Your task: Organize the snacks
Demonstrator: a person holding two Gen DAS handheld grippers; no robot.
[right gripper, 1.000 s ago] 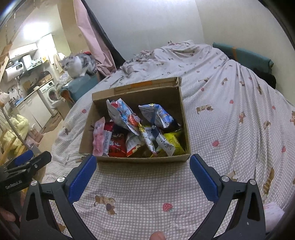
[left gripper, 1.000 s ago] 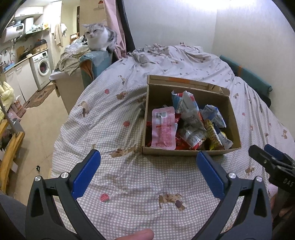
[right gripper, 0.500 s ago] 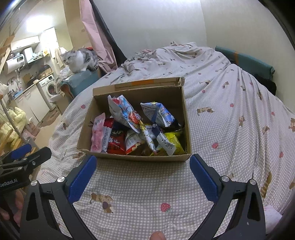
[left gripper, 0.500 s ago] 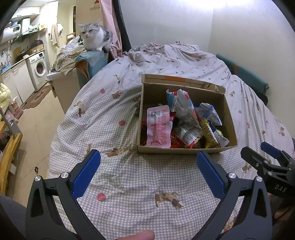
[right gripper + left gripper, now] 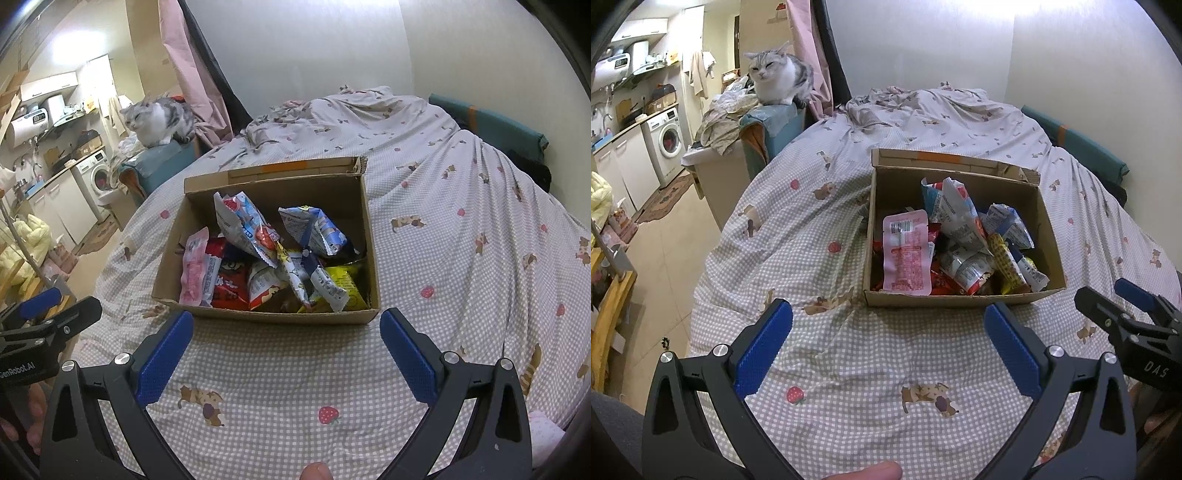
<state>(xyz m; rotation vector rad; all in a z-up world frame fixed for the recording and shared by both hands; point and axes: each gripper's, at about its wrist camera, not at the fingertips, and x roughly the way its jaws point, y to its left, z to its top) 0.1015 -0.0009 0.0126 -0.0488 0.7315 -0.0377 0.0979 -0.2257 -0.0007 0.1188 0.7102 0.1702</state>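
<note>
An open cardboard box (image 5: 1049, 236) (image 5: 373, 258) sits on a checked bedspread (image 5: 849, 369) (image 5: 461, 258) and holds several snack packets. A pink packet (image 5: 907, 251) (image 5: 194, 266) leans at its left side, a white-and-blue bag (image 5: 955, 210) (image 5: 245, 225) stands in the middle, and a yellow packet (image 5: 343, 284) lies at the right. My left gripper (image 5: 888, 325) hovers open in front of the box, holding nothing. My right gripper (image 5: 286, 332) is likewise open and empty, just short of the box's near wall. Each gripper also shows at the edge of the other's view.
A grey-and-white cat (image 5: 777, 79) (image 5: 159, 120) sits on a teal-covered seat beside the bed. Left of the bed is floor with a washing machine (image 5: 668, 144) and cabinets. A teal cushion (image 5: 1075, 144) lies by the wall at the right.
Both grippers have drawn back a little from the box, so it appears slightly smaller and farther. The jaws stayed open and the snacks have not moved.
</note>
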